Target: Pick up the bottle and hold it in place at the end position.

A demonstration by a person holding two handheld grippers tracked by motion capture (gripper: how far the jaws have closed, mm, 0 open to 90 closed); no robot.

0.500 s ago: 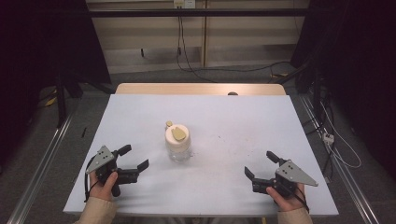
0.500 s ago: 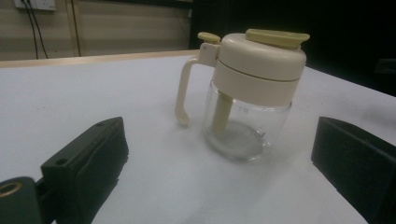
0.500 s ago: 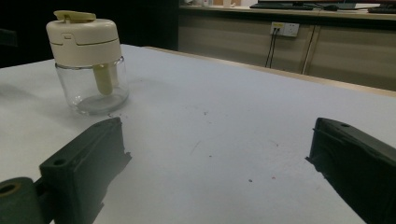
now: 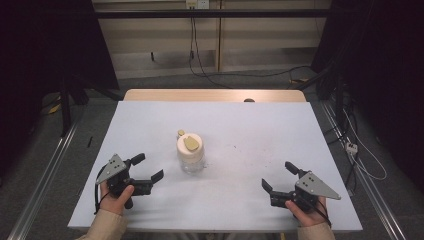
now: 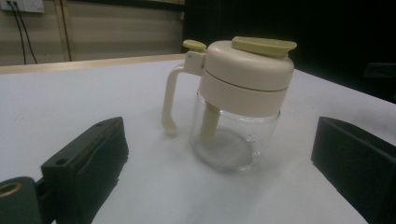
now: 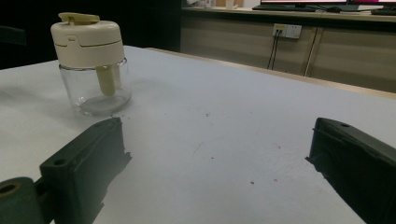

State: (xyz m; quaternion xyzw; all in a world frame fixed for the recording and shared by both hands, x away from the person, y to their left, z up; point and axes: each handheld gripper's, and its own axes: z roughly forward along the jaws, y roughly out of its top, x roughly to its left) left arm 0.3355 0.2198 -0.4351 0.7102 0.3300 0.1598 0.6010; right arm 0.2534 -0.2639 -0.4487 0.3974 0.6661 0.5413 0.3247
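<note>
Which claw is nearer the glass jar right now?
The left claw: it sits close beside the jar, jaws open toward it. The right claw is farther off.

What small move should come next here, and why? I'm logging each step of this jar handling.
Probably ease the left gripper forward toward the glass jar. Its jaws stand open and empty, and in the left gripper view the jar sits between them, apart from both. The right gripper is open too, but the jar lies off to its side.

table (image 4: 240, 125) white, wood far edge | cables (image 4: 200, 55) on floor behind | wall socket (image 6: 287, 31) on panel
</note>
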